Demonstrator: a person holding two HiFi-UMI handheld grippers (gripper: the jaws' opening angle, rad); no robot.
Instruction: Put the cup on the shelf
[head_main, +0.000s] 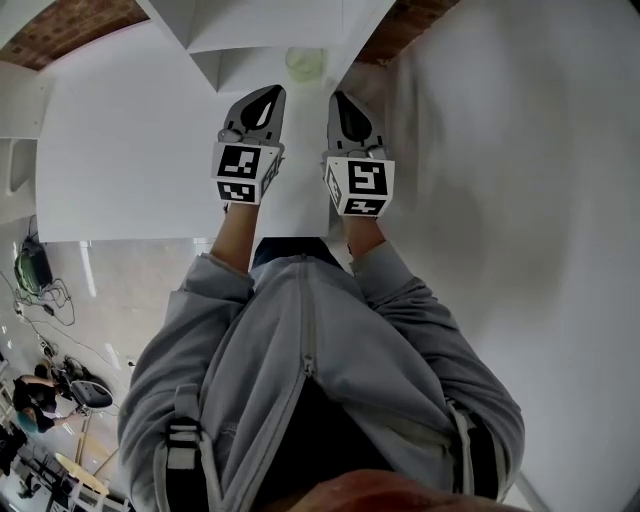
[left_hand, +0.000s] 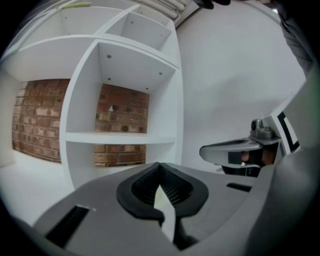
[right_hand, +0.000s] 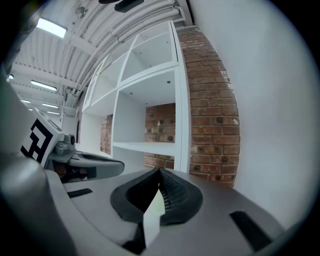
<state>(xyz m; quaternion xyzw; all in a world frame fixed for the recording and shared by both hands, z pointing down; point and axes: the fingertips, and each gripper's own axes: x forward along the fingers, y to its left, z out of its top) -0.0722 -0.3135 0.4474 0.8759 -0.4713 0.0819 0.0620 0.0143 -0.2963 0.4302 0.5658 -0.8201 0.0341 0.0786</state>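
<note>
A pale, see-through cup (head_main: 305, 62) stands on the white shelf unit (head_main: 250, 40), just beyond both grippers. My left gripper (head_main: 270, 95) points at the shelf a little left of the cup, and its jaws are shut with nothing between them. My right gripper (head_main: 341, 100) is held beside it, slightly right of the cup, and is also shut and empty. In the left gripper view, the left gripper (left_hand: 160, 168) faces the open compartments of the shelf (left_hand: 120, 137), with the right gripper (left_hand: 235, 152) alongside. The right gripper (right_hand: 159, 172) faces the shelf (right_hand: 145, 146). The cup is hidden in both gripper views.
A brick wall (right_hand: 210, 125) shows behind the shelf compartments and at its right end. A plain white wall (head_main: 500, 150) runs along the right. Far below at the left, a person and some equipment (head_main: 40, 395) are on the floor.
</note>
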